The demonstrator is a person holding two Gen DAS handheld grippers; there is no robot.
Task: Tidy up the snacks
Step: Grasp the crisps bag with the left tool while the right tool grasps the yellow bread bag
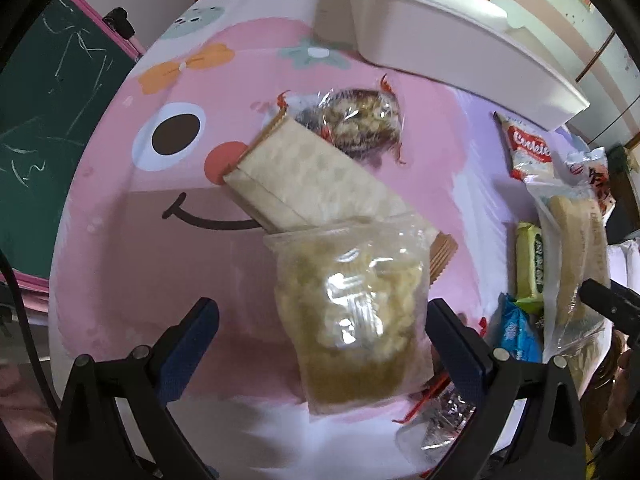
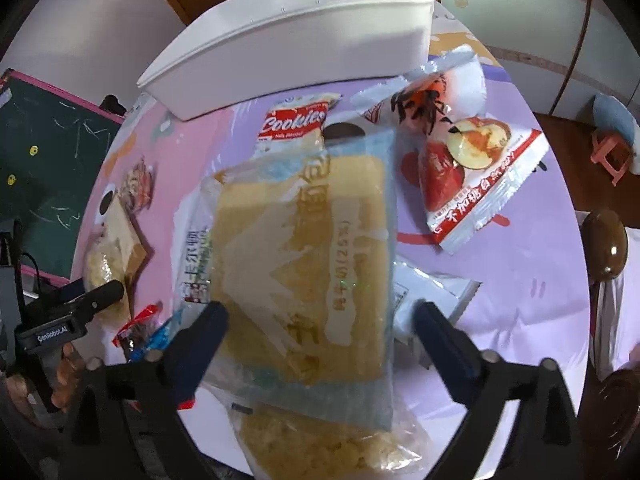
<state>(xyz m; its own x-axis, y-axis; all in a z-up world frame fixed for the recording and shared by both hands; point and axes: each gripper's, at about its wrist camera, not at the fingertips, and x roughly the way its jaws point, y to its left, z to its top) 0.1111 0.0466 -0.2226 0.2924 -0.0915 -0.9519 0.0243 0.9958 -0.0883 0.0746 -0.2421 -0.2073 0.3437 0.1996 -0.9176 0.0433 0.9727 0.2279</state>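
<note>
Left side: the left gripper (image 1: 322, 322) stands with its jaws spread wide and grips nothing. A clear bag of pale puffed snack (image 1: 352, 312) lies on the desk (image 1: 120, 248) between the two fingers, nearer the right finger than the left, with its long axis running along the line of the fingers, toward the far edge of the desk. Whether either pad touches the bag cannot be told. The far end of the bag overlaps a flat beige wafer pack (image 1: 304, 176), which lies slanted toward the far left. Beyond that sits a clear pack of dark nut clusters (image 1: 360, 124).

Far edge: the white bin (image 2: 288, 48) stands at the far edge of the desk, well apart from both grippers. It is judged to be the destination for the snacks.

Right side: the right gripper (image 2: 320, 334) is also spread open. A blue-edged cake pack (image 2: 304, 260) lies between its fingers, long axis pointing toward the bin. Contact with the pads cannot be confirmed. Another bag of pale puffed snack (image 2: 332, 444) lies beneath the near end of the cake pack. A red Cookies pack (image 2: 294, 126) and a red date pack (image 2: 464, 160) lie beyond it.

Judgement: each gripper is already aligned with its own pack, so closing across the short axis is the move required. The right gripper is nearer the bin.
</note>
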